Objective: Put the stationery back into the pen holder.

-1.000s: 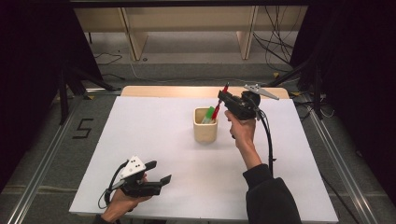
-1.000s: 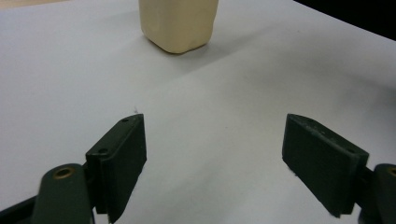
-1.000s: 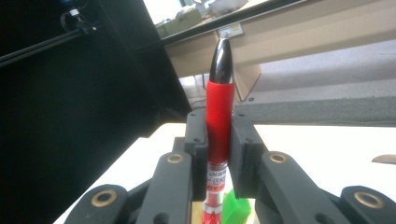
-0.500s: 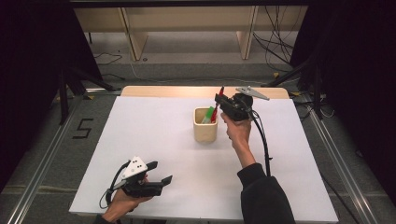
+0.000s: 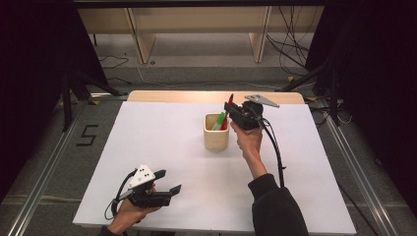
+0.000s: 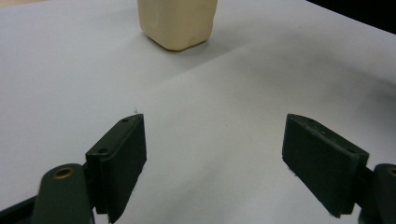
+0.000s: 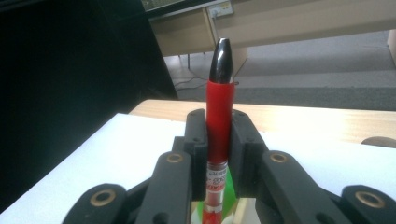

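Observation:
A cream cup (image 5: 216, 138) stands on the white table top (image 5: 147, 147), with a green pen (image 5: 219, 120) leaning inside it. My right gripper (image 5: 229, 110) hovers at the cup's right rim, shut on a red pen (image 5: 230, 101) that stands nearly upright with its lower end inside the cup's mouth. In the right gripper view the red pen (image 7: 219, 121) is clamped between the pads of the right gripper (image 7: 219, 128), black tip up, with green showing below. My left gripper (image 5: 167, 181) rests near the front left, open and holding nothing. The left gripper (image 6: 215, 163) faces the cup (image 6: 177, 21).
A wooden strip (image 5: 172, 96) runs along the table's far edge. Beyond it are a grey floor, cables and shelf legs. A black cable (image 5: 275, 152) trails from the right gripper along the forearm. Dark curtains flank both sides.
The right gripper has shifted slightly left and down with the red pen, which now stands more upright at the cup. The left gripper has stayed put.

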Tool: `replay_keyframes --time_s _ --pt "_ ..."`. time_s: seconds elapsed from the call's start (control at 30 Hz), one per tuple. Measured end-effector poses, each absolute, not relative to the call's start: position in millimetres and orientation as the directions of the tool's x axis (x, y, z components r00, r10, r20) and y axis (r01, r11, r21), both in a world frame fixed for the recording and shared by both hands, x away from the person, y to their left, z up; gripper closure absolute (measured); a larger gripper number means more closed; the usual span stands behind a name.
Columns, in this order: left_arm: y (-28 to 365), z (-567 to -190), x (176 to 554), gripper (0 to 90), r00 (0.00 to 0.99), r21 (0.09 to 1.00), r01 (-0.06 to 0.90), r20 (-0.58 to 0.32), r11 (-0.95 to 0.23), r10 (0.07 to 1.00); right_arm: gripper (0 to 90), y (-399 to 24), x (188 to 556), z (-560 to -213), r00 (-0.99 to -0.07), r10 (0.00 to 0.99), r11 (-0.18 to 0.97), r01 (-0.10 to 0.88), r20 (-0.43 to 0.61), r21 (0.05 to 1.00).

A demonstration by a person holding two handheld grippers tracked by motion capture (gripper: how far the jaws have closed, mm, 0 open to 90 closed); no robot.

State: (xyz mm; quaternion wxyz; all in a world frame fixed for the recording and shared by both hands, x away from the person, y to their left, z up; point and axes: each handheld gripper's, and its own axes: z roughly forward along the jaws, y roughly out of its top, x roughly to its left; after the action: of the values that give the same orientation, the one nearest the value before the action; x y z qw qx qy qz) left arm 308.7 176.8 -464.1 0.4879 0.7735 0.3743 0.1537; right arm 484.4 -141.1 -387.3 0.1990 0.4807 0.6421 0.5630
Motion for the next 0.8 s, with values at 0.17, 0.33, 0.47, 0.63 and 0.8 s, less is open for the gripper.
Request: replay_keyframes --time_s 0.17,0.33,0.47,0.63,0.8 --pt "177 -464 309 21.4 0.672 0.87 0.429 -0.127 -0.244 0.73 79.4 -141 484 -392 -0.455 0.842 -0.097 0.402 0.291 0.91" --pt "178 -464 309 21.4 0.671 0.87 0.429 -0.128 -0.243 0.73 79.1 -141 484 -397 -0.453 0.842 -0.094 0.409 0.291 0.908" --pt "177 -464 309 21.4 0.672 0.869 0.43 -0.126 -0.245 0.73 78.0 -141 483 -400 -0.452 0.842 -0.088 0.424 0.295 0.901" --pt "177 -465 309 21.4 0.672 0.869 0.431 -0.129 -0.244 0.729 53.9 -144 483 -402 -0.457 0.822 -0.106 0.46 0.338 0.881" --pt "177 -465 309 21.4 0.67 0.869 0.433 -0.131 -0.241 0.731 42.9 -155 479 -392 -0.454 0.808 -0.16 0.444 0.375 0.882"
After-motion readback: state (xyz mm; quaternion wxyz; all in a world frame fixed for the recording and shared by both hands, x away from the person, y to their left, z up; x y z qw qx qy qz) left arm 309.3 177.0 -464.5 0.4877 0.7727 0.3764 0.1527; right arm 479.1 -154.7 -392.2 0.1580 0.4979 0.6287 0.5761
